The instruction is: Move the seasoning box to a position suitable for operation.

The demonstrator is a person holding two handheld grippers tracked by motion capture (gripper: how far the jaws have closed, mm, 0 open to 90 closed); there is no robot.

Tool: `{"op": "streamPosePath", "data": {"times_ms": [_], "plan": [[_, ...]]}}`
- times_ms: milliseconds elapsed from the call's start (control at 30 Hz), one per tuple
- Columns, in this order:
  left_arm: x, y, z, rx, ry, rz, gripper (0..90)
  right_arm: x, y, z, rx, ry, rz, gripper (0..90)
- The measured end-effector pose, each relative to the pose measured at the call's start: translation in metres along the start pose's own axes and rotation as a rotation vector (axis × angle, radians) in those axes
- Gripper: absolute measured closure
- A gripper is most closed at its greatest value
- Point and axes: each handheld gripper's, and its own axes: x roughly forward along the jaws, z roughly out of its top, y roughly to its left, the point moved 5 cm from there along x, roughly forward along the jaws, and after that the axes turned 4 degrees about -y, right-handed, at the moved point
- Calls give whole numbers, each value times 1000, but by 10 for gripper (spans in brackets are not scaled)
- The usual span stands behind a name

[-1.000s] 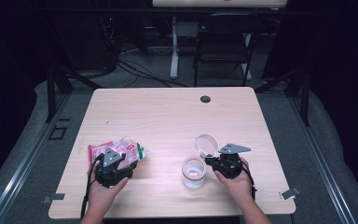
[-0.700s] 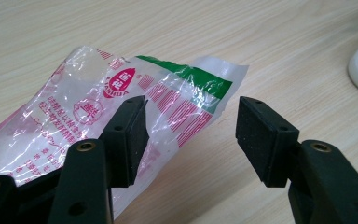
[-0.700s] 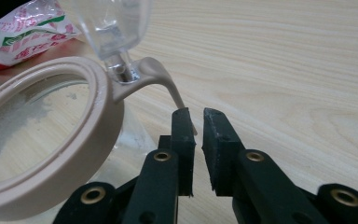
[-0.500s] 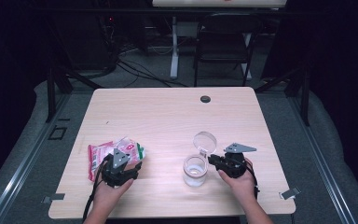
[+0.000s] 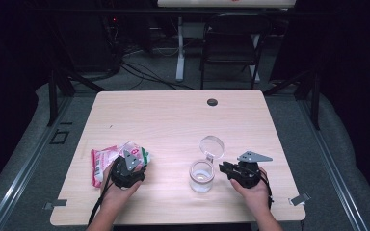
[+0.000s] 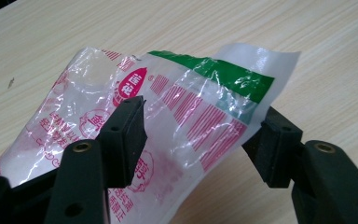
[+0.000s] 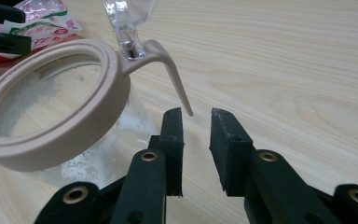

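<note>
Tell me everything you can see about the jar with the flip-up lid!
The jar is small, round and clear, like glass, and stands upright on the wooden table toward its front right. A beige ring runs round its mouth. Its clear round lid is flipped open and stands up behind it on a hinge, with a thin beige lever sticking out. Some white powder clings inside. The right gripper is beside it, fingers apart, not touching.

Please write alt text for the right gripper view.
The right gripper, jaws open, points at the beige lever of a glass jar whose lid is flipped open, on a wooden table; a pink-and-green packet lies behind.
</note>
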Motion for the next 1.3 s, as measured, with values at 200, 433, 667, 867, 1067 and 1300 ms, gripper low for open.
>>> {"op": "streamPosePath", "data": {"times_ms": [200, 433, 667, 867, 1067, 1300], "plan": [[10, 1, -1, 41, 12, 64, 387, -5, -1, -2, -1, -4, -12, 736], [17, 1, -3, 59, 31, 80, 394, -9, -2, -4, -3, -8, -15, 731], [22, 5, -6, 57, 43, 111, 415, -9, -1, -5, -1, -9, -12, 724], [24, 9, -7, 30, 51, 110, 438, -9, -1, -5, -1, -9, -11, 722], [24, 11, -8, 21, 57, 118, 490, -9, -1, -5, -1, -10, -13, 719], [22, 15, -8, -6, 52, 99, 582, -9, 0, -5, 2, -12, -12, 715]]}}
